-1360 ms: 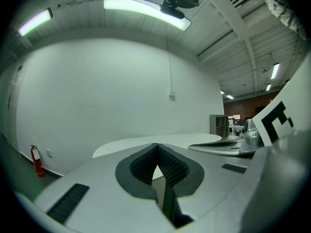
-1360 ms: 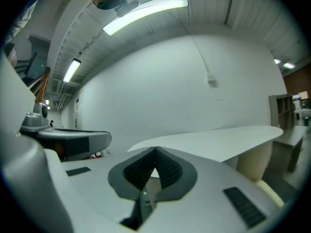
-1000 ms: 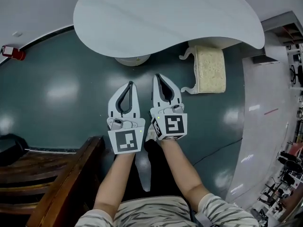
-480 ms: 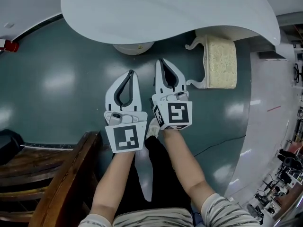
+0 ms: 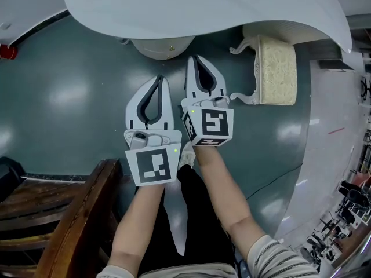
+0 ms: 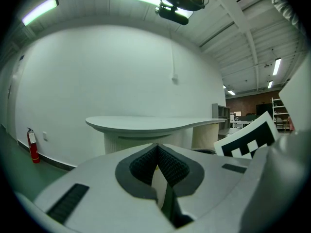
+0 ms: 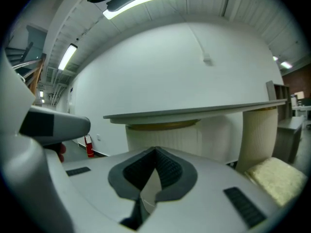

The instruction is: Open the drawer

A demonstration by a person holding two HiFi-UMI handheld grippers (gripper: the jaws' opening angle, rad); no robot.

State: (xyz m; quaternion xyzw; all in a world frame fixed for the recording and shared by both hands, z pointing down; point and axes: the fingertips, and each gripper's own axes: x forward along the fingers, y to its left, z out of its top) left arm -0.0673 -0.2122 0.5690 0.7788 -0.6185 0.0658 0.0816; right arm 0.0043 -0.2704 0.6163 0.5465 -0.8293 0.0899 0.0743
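Observation:
No drawer shows plainly in any view. A white curved table on a ribbed round pedestal stands ahead; a small knob-like spot sits on the pedestal under the top. My left gripper and right gripper are held side by side above the green floor, pointing at the pedestal, the right tip closest to it. Both are shut with nothing between the pads. The left gripper view shows the shut left gripper with the table beyond. In the right gripper view, the right gripper faces the pedestal.
A cream cushioned stool with curly white legs stands right of the pedestal, under the table's edge. A dark wooden chair is at the lower left. A red fire extinguisher stands by the far wall. A cable lies along the floor by a white partition.
Both grippers have sunk and come closer to the table's pedestal, which now reaches further down the head view. The jaws stay shut.

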